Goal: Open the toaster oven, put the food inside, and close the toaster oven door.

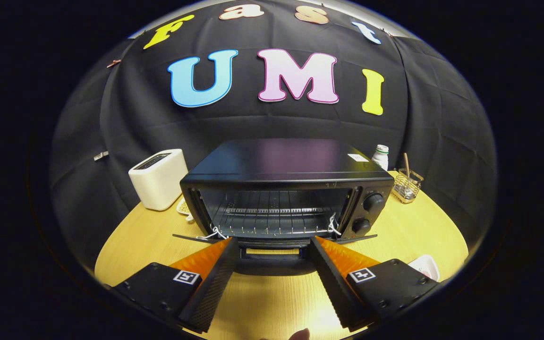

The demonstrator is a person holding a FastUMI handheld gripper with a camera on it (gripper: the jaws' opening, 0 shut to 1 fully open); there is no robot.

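Toaster oven (pixel 285 189) sits mid-table (pixel 409 231), just ahead of the gripper (pixel 272 248). Black body, glossy top. Door (pixel 272 257) folded down flat toward the fingers, handle between the fingertips. Cavity open: wire rack (pixel 272 218) visible inside. Two knobs (pixel 373 202) stacked on its right panel. White cords at both door hinges. Gripper released, fingers spread wide, gripping nothing. White toaster (pixel 158 178) beside the oven's left; white bottle (pixel 381 156) and wire holder (pixel 407 185) to its right rear.

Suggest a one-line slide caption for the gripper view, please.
Open gripper at the handle of the toaster oven's lowered door; rack bare, toaster to one side.
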